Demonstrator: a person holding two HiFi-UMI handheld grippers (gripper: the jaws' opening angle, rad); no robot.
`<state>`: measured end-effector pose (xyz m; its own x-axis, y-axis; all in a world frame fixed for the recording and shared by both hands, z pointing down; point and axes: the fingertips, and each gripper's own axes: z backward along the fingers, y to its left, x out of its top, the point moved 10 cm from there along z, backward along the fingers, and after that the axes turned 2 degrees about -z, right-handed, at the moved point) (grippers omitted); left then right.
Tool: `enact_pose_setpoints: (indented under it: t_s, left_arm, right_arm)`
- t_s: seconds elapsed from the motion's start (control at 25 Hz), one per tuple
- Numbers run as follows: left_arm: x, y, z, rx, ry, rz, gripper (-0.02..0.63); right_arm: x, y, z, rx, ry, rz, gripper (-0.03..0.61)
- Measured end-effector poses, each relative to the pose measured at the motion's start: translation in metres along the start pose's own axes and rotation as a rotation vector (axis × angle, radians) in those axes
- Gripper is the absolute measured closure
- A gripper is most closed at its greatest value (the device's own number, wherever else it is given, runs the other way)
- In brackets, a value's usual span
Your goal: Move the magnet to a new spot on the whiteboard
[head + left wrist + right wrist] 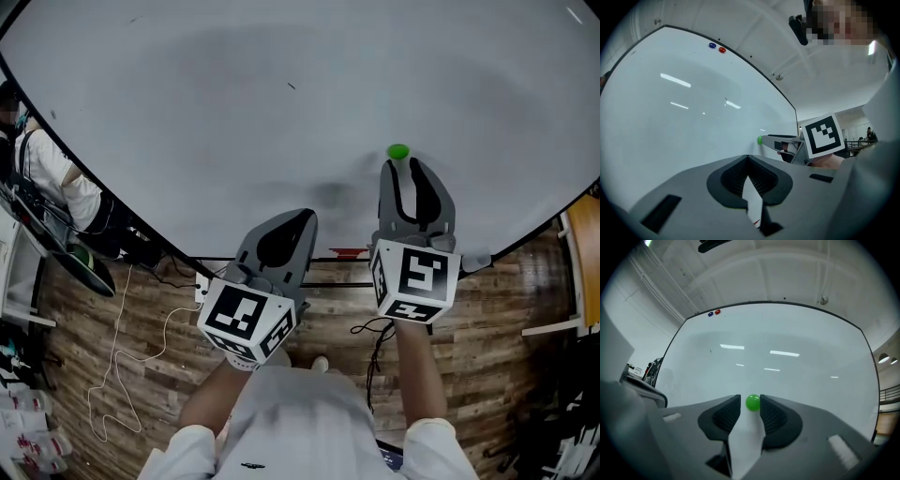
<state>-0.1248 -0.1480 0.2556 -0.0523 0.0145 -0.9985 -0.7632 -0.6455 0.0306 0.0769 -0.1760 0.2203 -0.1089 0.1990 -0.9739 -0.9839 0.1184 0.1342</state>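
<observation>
R gripper [750, 400]: jaws apart, small round green magnet [753, 402] between tips, not clamped, gap shows at one pad. Magnet sits stuck on the white whiteboard [281, 112], near its lower edge. L gripper [748, 157]: jaws together, empty, off the board.

Risk: if R backs off skewed, a pad could clip the magnet and slide it or knock it loose.

A small round green magnet [753, 402] is stuck on the large white whiteboard [787, 333], between the jaws of the right hand-held gripper [403, 167], with the left hand-held gripper [307, 217] to its left.
</observation>
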Motion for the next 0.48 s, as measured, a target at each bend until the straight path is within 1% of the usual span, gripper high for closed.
enact_pose_setpoints:
  t_s: [0.2, 0.48]
  left_arm:
    - [0.000, 0.008, -0.003, 0.008, 0.001, 0.006, 0.607]
    - [-0.004, 0.013, -0.005, 0.006, 0.005, 0.019, 0.607]
  right_arm:
    - [-0.002, 0.001, -0.010, -0.017, 0.009, 0.014, 0.431]
    - [-0.003, 0.002, -0.022, -0.069, 0.030, 0.049, 0.431]
